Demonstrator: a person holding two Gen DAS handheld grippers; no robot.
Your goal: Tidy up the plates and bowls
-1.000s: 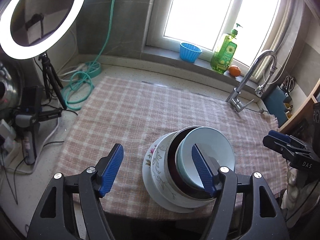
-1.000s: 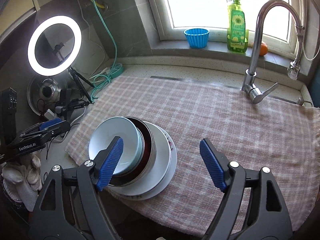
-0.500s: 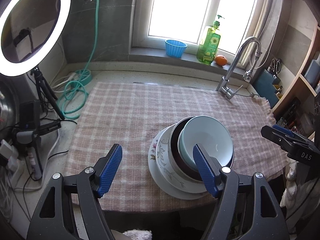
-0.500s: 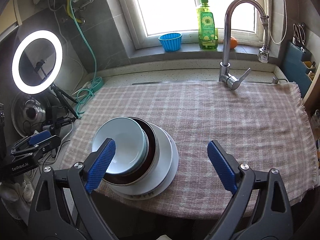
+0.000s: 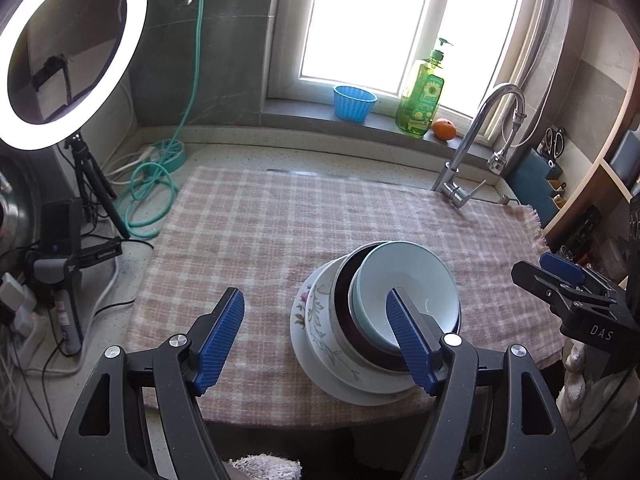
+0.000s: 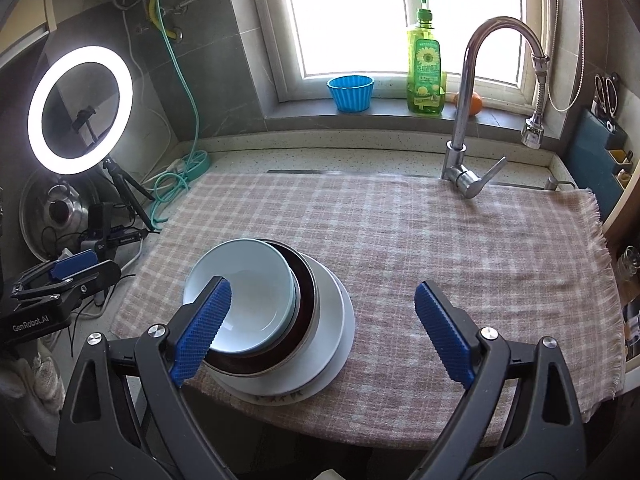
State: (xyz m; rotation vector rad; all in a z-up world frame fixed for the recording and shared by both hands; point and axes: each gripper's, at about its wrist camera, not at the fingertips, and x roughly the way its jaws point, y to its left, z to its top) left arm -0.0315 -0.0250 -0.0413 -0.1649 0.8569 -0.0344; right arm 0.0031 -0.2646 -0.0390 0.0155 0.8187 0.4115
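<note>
A stack of dishes stands on the pink checked cloth (image 5: 260, 232) near the counter's front edge. On top sits a pale blue bowl (image 5: 404, 280) (image 6: 248, 280), nested in a dark bowl with a metal rim (image 5: 345, 292) (image 6: 304, 284). Under these lie a floral white dish (image 5: 324, 320) and a white plate (image 6: 340, 320). My left gripper (image 5: 312, 302) hangs open before the stack, its right finger in front of the blue bowl. My right gripper (image 6: 323, 288) is wide open, its left finger in front of that bowl. Neither holds anything.
A chrome faucet (image 6: 464, 120) rises at the cloth's back right. Dish soap (image 6: 425, 68), a blue cup (image 6: 351, 88) and an orange sit on the sill. A ring light (image 5: 136, 20), cables and a green hose (image 5: 152, 196) crowd the left; shelves stand right.
Both views have drawn back a little from the stack and levelled out. The right gripper's jaws have spread wider. The dishes have not moved.
</note>
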